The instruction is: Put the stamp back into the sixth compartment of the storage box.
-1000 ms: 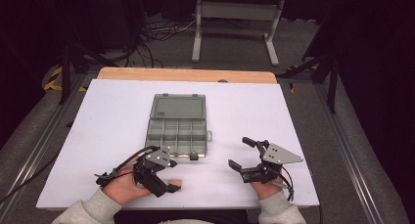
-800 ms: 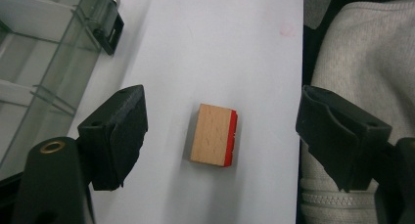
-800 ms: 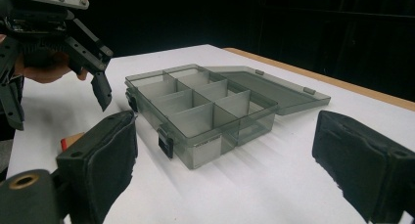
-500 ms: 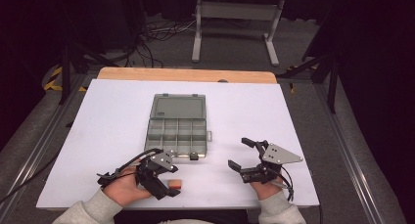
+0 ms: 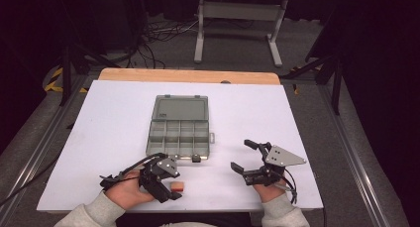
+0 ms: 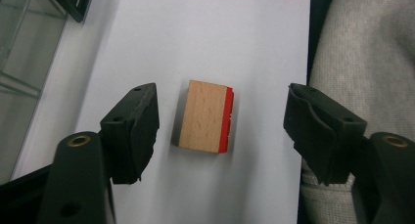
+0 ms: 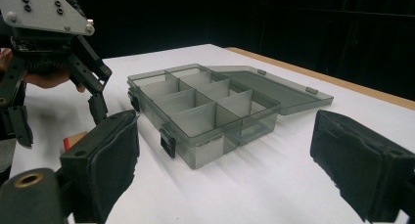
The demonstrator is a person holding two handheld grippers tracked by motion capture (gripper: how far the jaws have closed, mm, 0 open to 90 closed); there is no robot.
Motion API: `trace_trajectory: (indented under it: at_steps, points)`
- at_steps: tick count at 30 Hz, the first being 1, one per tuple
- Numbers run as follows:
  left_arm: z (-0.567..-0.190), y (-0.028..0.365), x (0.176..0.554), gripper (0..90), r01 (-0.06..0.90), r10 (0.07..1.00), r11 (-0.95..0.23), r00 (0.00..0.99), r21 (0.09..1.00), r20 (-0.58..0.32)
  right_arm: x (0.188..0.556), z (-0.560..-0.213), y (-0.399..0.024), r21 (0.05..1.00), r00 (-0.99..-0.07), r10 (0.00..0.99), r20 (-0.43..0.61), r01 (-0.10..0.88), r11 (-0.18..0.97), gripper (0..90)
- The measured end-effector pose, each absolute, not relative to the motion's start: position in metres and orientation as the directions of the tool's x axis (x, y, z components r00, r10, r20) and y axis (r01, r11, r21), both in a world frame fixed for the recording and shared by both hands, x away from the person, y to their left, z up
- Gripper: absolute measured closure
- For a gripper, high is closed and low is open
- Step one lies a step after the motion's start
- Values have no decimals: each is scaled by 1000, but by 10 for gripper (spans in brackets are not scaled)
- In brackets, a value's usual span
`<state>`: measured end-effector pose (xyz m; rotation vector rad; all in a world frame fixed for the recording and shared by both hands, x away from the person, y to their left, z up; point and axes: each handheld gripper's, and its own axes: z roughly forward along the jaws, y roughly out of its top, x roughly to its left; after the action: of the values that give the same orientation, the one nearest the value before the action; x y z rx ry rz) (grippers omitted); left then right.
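High view: the left claw (image 5: 171, 190) hangs over a small wooden stamp block (image 5: 178, 186) at the near edge of the white counter (image 5: 109, 118), near the open compartment box (image 5: 178, 133). The right claw (image 5: 245, 157) rests wide apart, empty.

Left gripper view: the jaws have just been closing, the block (image 6: 205, 116) between them, red face right, pads not yet touching. A grasp looks imminent.

Right gripper view: box (image 7: 205, 111) ahead, compartments empty, waiting.
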<state>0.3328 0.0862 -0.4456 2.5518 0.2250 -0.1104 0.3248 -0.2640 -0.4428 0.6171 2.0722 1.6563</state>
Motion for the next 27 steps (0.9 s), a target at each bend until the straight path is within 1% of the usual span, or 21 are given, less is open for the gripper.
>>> trace_trajectory:
  at_steps: [7, 18, 23, 27]
  points:
    - [-448, 85, 333, 366, 180, 135, -837, 983, 516, -124, 324, -443, -264, 978, -815, 577, -46, 82, 193, 120]
    - [-450, 83, 333, 493, 158, 129, -856, 987, 492, -93, 325, -443, -264, 977, -812, 581, -51, 81, 199, 127]
    - [-451, 82, 332, 518, 156, 127, -859, 988, 488, -93, 325, -443, -264, 976, -812, 581, -52, 80, 201, 128]
    - [-452, 82, 333, 562, 149, 120, -862, 989, 484, -90, 325, -443, -264, 976, -813, 580, -53, 80, 202, 128]
